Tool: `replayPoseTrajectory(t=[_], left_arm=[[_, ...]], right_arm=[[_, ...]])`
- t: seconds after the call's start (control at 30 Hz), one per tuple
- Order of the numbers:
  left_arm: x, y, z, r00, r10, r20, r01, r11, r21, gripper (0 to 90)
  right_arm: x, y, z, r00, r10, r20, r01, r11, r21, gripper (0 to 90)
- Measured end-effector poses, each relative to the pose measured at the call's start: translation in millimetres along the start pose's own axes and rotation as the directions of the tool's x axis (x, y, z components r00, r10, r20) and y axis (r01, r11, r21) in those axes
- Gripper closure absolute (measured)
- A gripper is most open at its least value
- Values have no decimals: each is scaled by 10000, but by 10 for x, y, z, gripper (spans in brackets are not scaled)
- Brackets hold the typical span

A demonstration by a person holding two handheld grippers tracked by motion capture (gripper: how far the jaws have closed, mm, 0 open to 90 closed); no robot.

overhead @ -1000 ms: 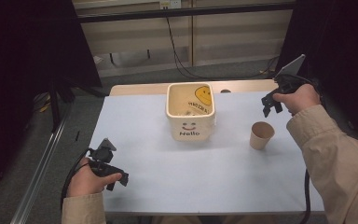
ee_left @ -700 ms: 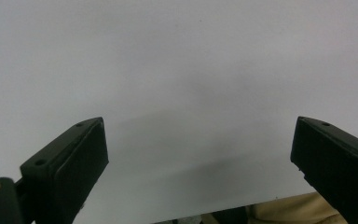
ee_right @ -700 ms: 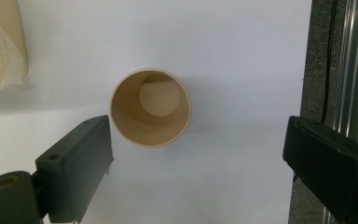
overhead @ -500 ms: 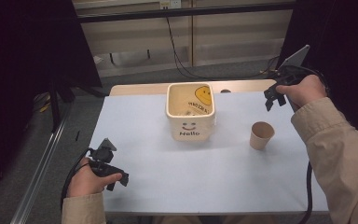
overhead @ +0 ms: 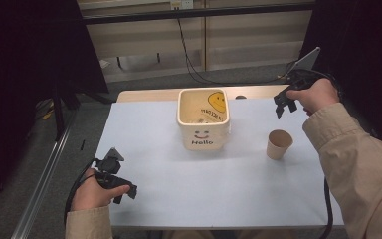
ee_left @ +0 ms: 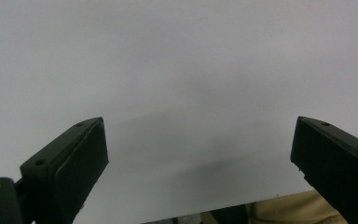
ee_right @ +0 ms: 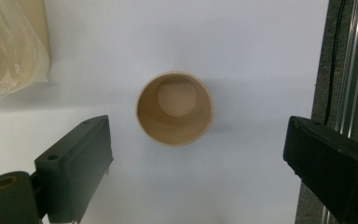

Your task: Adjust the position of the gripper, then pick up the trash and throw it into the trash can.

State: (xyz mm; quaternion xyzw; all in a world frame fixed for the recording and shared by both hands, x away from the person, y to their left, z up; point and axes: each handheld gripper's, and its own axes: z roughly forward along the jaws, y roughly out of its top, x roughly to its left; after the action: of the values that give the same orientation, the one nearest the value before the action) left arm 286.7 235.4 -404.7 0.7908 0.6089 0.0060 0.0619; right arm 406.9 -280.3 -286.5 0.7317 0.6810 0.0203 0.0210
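right gripper [overhead: 284, 105]: held high over the far right part of the table, jaws spread wide with nothing between them; in its own view [ee_right: 196, 154] it looks straight down.
cup from the right jaws: the paper cup [ee_right: 174, 108] sits ahead of the gap and below it, a little nearer the left jaw than the right, not touching either.
cup axis: upright, mouth open toward the jaws, so its long axis runs along the line of approach; the inside looks empty.
cup on the table: standing on the pale blue table [overhead: 154, 129], to the right of the bin and apart from it [overhead: 279, 144].
nearer hand: the right one by far; the cup lies well apart from the left.
beside the right jaws: a crumpled clear plastic liner [ee_right: 9, 46] at the upper left, beyond the left jaw; the table edge and a metal rail [ee_right: 349, 60] past the right jaw.
bin: a cream square bin [overhead: 203, 130] with a smiling face and "Hello" on its front, between the two hands.
left gripper [overhead: 122, 186]: low over the near left corner, jaws released and wide [ee_left: 198, 163], bare table surface beneath them.
in the way: I judge nothing blocks a straight drop onto the cup; the bin stands aside.
what the move calls for: likely a descent with a slight shift to centre the cup.
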Motion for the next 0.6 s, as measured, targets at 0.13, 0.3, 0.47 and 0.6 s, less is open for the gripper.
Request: replayPoseTrajectory(t=[0.13,0.3,0.47,0.6], left_arm=[[10,5,6,9999,110,-76,-110,9999,36,37],[13,3,1,10000,12,3,-12,10000,0,37],[22,4,-10,10000,91,-4,-91,9999,66,36],[21,-6,-9,10000,35,-10,-35,10000,-26,36]], right_arm=[[63,10,22,10000,-67,-60,67,10000,2,80],[62,22,34,10000,-19,-84,19,10000,-21,77],[87,21,55,10000,-72,21,72,10000,9,77],[122,24,85,9999,-67,101,67,10000,-14,75]])
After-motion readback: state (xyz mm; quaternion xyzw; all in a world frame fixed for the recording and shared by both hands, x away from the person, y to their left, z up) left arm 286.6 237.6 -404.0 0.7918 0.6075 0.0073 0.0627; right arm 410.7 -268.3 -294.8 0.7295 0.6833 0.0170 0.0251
